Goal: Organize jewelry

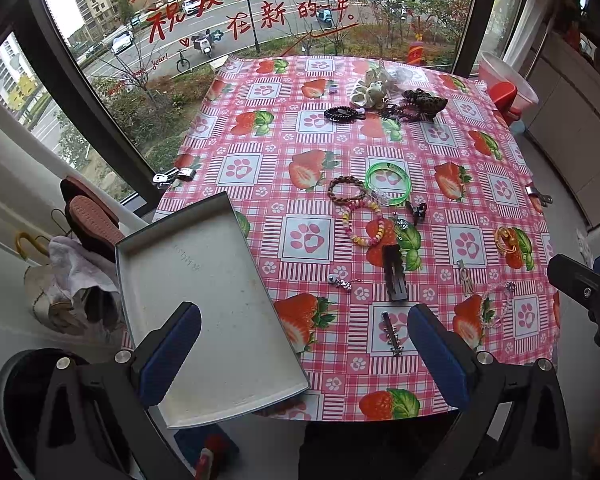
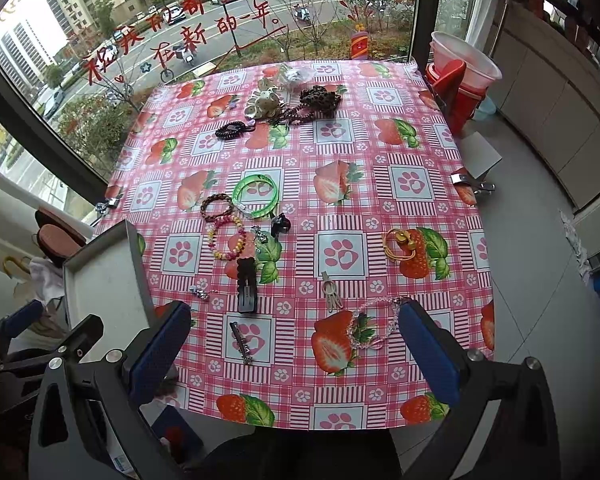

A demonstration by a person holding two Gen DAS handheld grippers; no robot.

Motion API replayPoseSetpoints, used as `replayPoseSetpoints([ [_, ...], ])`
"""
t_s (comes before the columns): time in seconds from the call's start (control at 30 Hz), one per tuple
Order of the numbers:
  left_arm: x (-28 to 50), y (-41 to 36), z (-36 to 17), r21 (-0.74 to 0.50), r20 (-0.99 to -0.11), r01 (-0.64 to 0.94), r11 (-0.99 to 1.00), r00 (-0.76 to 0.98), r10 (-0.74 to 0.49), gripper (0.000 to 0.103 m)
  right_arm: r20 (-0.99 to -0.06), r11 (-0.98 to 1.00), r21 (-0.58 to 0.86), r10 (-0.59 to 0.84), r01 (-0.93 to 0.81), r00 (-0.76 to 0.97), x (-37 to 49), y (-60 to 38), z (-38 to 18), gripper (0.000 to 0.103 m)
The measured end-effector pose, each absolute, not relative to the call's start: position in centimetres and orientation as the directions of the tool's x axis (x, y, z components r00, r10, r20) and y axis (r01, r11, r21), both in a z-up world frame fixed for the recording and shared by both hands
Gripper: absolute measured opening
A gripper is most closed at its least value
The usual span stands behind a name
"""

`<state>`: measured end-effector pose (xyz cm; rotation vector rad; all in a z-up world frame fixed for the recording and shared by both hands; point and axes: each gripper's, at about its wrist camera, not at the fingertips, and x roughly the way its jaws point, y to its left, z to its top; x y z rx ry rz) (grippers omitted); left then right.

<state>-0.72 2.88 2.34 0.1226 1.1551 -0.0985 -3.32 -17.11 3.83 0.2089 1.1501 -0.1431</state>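
Tray (image 1: 204, 280) lies bare beside scattered bracelets (image 1: 362, 220).

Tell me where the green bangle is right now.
The green bangle lies mid-table in both wrist views, with the brown braided bracelet on its left and the multicoloured bead bracelet just nearer the camera.

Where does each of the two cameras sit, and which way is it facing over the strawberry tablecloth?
Left wrist: sits on the left gripper at the table's near-left corner, facing the window; shows its own open blue fingers above the grey tray, plus the right gripper at the right edge.
Right wrist: sits on the right gripper at the near edge, facing the window; shows its own open fingers, with the left gripper at lower left.
Shared: the tray, green bangle, black hair clip and tablecloth.
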Motion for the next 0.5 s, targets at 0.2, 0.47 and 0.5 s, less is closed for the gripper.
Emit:
replayPoseSetpoints([
  [0.2,-0.6,2.5,1.5,0.05,-0.925,0.147,0.988,0.38,-0.009,0.103,-0.923,0.969,0.1,0.005,0.226,0.386,-3.7,-16.9,3.0,0.103],
  [0.47,0.6,1.9,-0.7,0.046,-0.948,0.159,0.986,0.318,-0.007,0.103,-0.941,0.96,0.111,0.018,0.258,0.339,-3.5,-19.3,1.5,0.103],
  [0.5,0.7,1.8,-1.2,0.034,-0.952,0.162,0.986,0.307,-0.017,0.103,-0.942,0.959,0.109,0.015,0.262,0.334,-3.5,-19.4,1.2,0.103],
])
